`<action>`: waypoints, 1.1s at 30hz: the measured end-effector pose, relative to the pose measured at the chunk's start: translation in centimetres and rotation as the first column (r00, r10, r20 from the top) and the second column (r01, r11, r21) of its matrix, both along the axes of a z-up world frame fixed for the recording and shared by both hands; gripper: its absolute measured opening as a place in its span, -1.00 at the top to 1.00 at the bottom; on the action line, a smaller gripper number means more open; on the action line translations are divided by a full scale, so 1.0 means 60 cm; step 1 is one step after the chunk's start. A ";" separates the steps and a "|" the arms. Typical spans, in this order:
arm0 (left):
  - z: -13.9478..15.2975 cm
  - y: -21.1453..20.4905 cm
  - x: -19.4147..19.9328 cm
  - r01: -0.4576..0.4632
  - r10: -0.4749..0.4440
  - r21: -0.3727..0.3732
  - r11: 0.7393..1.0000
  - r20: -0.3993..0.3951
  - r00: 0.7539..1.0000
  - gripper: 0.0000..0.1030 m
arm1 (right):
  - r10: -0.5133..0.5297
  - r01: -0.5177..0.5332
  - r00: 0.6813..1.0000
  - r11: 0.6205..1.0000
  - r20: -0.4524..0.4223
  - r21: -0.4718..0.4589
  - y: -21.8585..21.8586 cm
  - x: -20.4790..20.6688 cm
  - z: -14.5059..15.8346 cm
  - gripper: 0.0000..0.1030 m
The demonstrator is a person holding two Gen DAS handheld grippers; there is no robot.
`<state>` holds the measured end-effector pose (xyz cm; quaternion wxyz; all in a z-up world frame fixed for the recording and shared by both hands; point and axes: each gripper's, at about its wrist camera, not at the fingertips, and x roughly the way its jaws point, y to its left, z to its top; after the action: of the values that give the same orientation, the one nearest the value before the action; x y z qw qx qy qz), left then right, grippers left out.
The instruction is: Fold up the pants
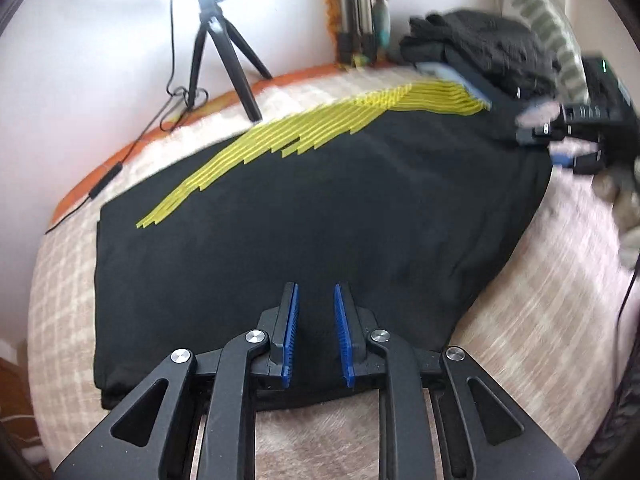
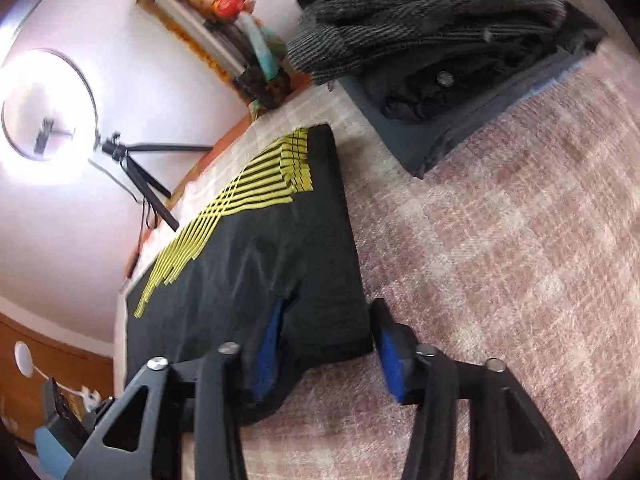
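Black pants [image 1: 320, 216] with yellow stripes lie folded flat on a pale checked blanket [image 1: 540, 340]. My left gripper [image 1: 316, 292] is open, its blue-padded fingers over the near edge of the pants with nothing between them. My right gripper [image 1: 560, 140] appears blurred at the far right end of the pants in the left wrist view. In the right wrist view my right gripper [image 2: 328, 320] is open wide, straddling the corner of the pants [image 2: 248, 264]; its left finger [image 2: 268, 344] lies over the cloth, the right one on the blanket [image 2: 500, 260].
A pile of folded dark clothes [image 2: 440, 40] sits at the far end of the bed, also seen in the left wrist view [image 1: 480, 48]. A black tripod [image 1: 224, 52] with a cable stands by the white wall. A ring light [image 2: 44, 108] glows beside it.
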<state>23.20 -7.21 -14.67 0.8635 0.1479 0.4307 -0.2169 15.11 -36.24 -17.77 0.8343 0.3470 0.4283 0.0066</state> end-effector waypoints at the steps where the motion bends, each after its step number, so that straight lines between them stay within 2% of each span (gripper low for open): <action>1: 0.009 -0.004 -0.001 0.002 -0.002 -0.014 1.000 0.003 1.000 0.65 | -0.012 0.012 1.000 1.000 0.006 0.023 -0.003 -0.003 -0.001 -0.25; 4: 0.037 -0.037 -0.005 0.053 -0.052 -0.043 0.998 0.027 0.998 0.64 | -0.028 0.028 1.000 0.999 0.003 0.018 -0.010 -0.005 0.001 -0.28; 8: 0.057 -0.104 -0.025 0.161 -0.158 -0.077 0.984 0.040 0.987 0.30 | -0.056 0.056 0.998 0.998 0.026 0.001 -0.031 -0.016 0.017 -0.28; 12: 0.064 -0.166 -0.043 0.261 -0.258 -0.079 0.962 0.048 0.965 0.20 | -0.078 0.081 0.994 0.996 0.071 -0.040 -0.057 -0.035 0.047 -0.28; 18: 0.075 -0.264 -0.055 0.384 -0.380 -0.049 0.922 0.074 0.922 0.19 | -0.104 0.109 0.989 0.993 0.101 -0.039 -0.101 -0.052 0.072 -0.28; 23: 0.066 -0.355 -0.064 0.483 -0.483 0.026 0.875 0.090 0.871 0.12 | -0.118 0.113 0.986 0.992 0.117 0.049 -0.135 -0.060 0.082 -0.31; 26: 0.046 -0.394 -0.064 0.517 -0.523 0.085 0.851 0.073 0.849 0.12 | -0.125 0.114 0.987 0.988 0.106 0.102 -0.149 -0.061 0.075 -0.31; 29: 0.012 -0.415 -0.045 0.520 -0.525 0.121 0.846 0.018 0.851 0.12 | -0.115 0.101 0.989 0.984 0.088 0.144 -0.156 -0.053 0.066 -0.31; 33: -0.023 -0.419 -0.020 0.493 -0.495 0.143 0.858 -0.023 0.869 0.12 | -0.075 0.062 0.993 0.988 0.091 0.141 -0.152 -0.036 0.063 -0.31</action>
<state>22.02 -32.32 -16.05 0.7693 0.3168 0.3865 -0.3981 12.97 -45.37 -13.97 0.8277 0.4176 0.3740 0.0241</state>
